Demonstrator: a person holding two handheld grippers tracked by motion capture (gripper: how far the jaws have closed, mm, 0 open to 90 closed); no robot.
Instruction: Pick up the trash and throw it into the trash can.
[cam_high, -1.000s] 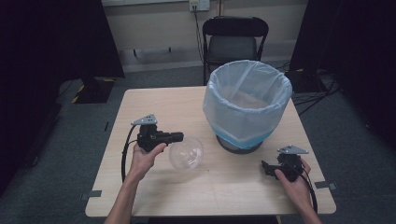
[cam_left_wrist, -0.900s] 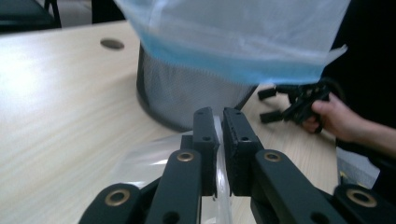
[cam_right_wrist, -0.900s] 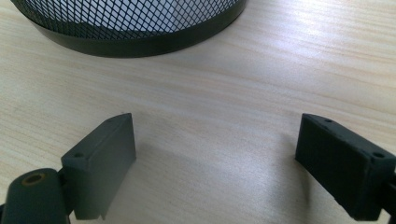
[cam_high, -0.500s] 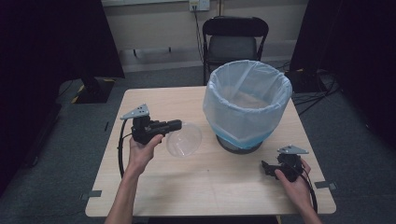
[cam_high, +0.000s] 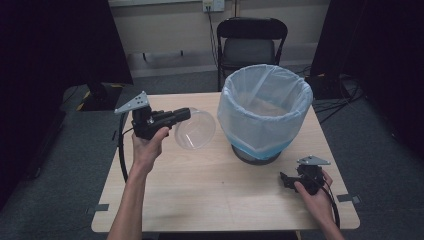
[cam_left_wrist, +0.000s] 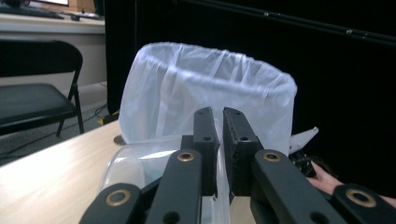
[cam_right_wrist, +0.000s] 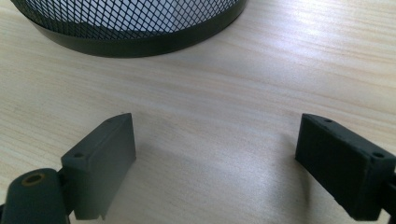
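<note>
Lifted since before, left gripper (cam_high: 184, 115) pinches clear bowl (cam_high: 196, 131).

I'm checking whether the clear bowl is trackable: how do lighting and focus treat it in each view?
High view: the bowl is see-through, marked mostly by faint rim highlights against the table. Left gripper view: it is a close, pale blur beneath the left gripper. Right gripper view: sharp wood grain, soft jaw shadows.

Lined bin (cam_high: 265, 112) beside bare tabletop (cam_high: 210, 190)
</note>
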